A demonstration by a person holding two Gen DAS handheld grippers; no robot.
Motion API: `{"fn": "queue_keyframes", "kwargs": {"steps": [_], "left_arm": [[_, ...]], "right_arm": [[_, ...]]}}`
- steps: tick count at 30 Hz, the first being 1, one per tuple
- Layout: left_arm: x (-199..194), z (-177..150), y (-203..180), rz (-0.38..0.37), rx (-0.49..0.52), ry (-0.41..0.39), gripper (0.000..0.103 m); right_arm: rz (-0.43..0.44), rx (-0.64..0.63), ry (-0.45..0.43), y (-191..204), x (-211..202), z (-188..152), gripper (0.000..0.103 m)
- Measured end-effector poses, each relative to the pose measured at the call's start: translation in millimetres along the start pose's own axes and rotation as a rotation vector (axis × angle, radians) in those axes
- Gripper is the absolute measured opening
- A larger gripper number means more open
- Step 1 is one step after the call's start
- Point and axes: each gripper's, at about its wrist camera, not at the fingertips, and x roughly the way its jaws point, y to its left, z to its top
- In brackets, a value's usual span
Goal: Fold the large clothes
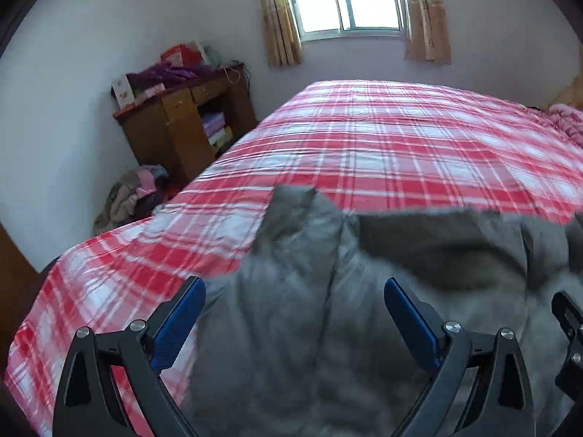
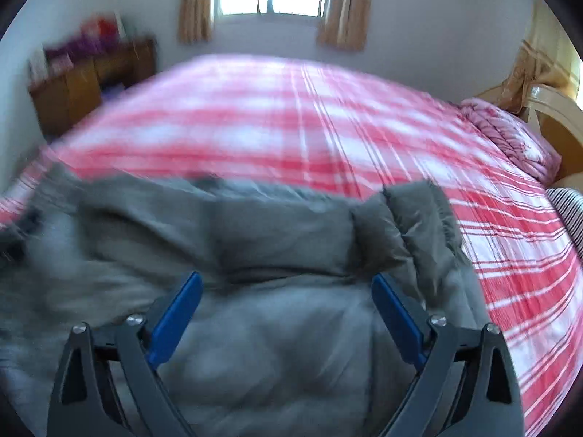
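Observation:
A large grey padded jacket (image 1: 328, 273) lies spread on the red and white plaid bed (image 1: 382, 138), near its front edge. My left gripper (image 1: 295, 287) is open and empty above the jacket's left part, blue pads wide apart. The jacket also shows in the right wrist view (image 2: 255, 240), blurred, with a folded sleeve (image 2: 419, 218) at its right side. My right gripper (image 2: 288, 280) is open and empty above the jacket's middle. Part of the right gripper's black frame (image 1: 568, 327) shows at the right edge of the left wrist view.
A wooden cabinet (image 1: 189, 123) piled with clutter stands at the left wall, with a heap of clothes (image 1: 131, 196) on the floor below. A window with curtains (image 1: 349, 0) is behind the bed. A pink quilt (image 2: 510, 134) and a headboard (image 2: 554, 116) are at the right.

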Motion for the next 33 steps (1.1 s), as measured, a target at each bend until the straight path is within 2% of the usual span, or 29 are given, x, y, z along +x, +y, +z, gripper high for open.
{"fn": "queue_keyframes", "kwargs": {"steps": [2,5,8,11,14,22,25,26,28,30,33], "left_arm": [[2,-20,1,0.013,0.002,0.025,0.099],[20,-35,-6,0.054,0.026,0.075,0.099],[22,-42,-11,0.066,0.038,0.047,0.099],[23,-48,-19,0.098,0.052,0.023,0.099],[27,-47,-24,0.125,0.07,0.035,0.099],[32,-46,-22,0.123,0.074,0.06,0.099],[23,-43,-11,0.083,0.063,0.09,0.099],[12,-43,2,0.068,0.032,0.093,0.099],[-15,-44,27,0.044,-0.006,0.052,0.099],[-41,-55,56,0.025,-0.042,-0.003,0.099],[-39,-76,82,0.019,-0.083,0.055,0.099]], "right_arm": [[0.014,-0.038,-0.027,21,-18,-9,0.099],[0.023,-0.103,0.001,47,-14,-26,0.099],[0.001,-0.109,0.047,55,12,-41,0.1],[-0.013,-0.1,0.039,54,21,-46,0.102],[-0.016,-0.108,0.061,57,28,-47,0.103],[-0.01,-0.108,0.085,57,29,-48,0.103],[-0.006,-0.105,0.089,56,29,-46,0.103],[-0.002,-0.105,0.089,55,27,-44,0.103],[-0.003,-0.107,0.091,49,13,-43,0.103],[-0.018,-0.101,0.037,42,-20,-47,0.103],[-0.011,-0.081,-0.037,32,-72,-67,0.103]]}}
